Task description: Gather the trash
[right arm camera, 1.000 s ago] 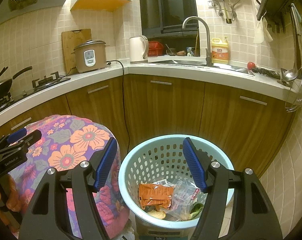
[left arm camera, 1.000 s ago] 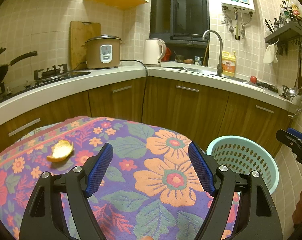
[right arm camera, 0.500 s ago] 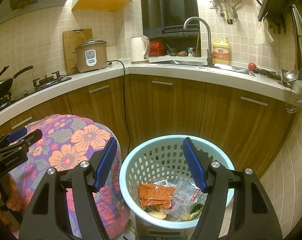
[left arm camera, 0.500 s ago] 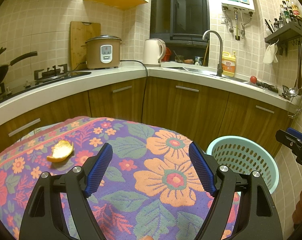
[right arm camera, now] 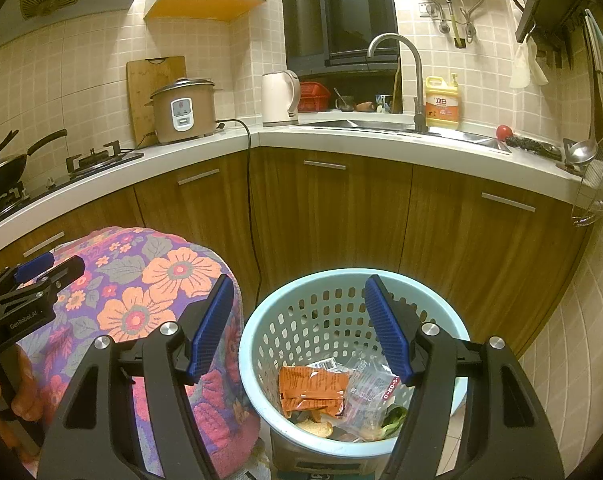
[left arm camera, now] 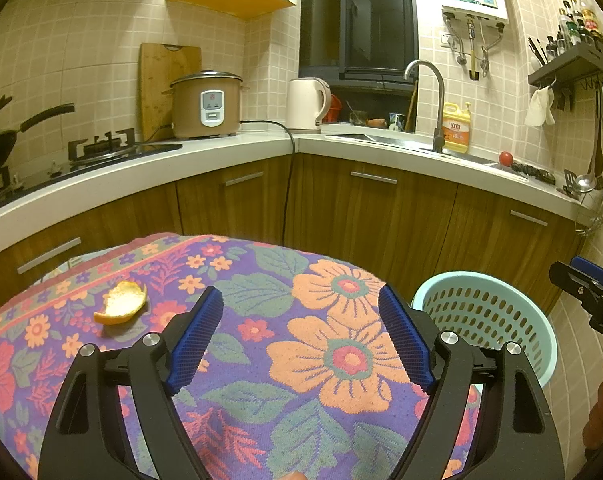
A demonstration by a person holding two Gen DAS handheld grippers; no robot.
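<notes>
Lying on the floral cloth (left arm camera: 301, 360) that covers the worktop, at about ten o'clock from the left gripper (left arm camera: 301, 336), one piece of orange peel (left arm camera: 121, 304) is the only trash I can see not yet collected; it sits well apart from the laundry-style blue basket (right arm camera: 261, 344) serving as the bin. That basket, on the floor just beside the cloth's edge at about three o'clock from the left gripper, already holds an orange snack wrapper (right arm camera: 311, 388), a clear plastic packet (right arm camera: 371, 392), what looks like a bread scrap (right arm camera: 315, 427) and a green leaf (right arm camera: 395, 416), so I judge the job mostly done, with the peel left to fetch and drop in. The left gripper's fingers (left arm camera: 195, 332) are spread wide with nothing between them, above the cloth and short of the peel. The right gripper (right arm camera: 299, 328) hangs over the basket, its fingers (right arm camera: 385, 330) also released and empty, the rubbish lying below them. Compared with a second ago, almost nothing differs: both tools sit where they were, the left perhaps a shade lower, and the peel and the basket's contents are unmoved.
</notes>
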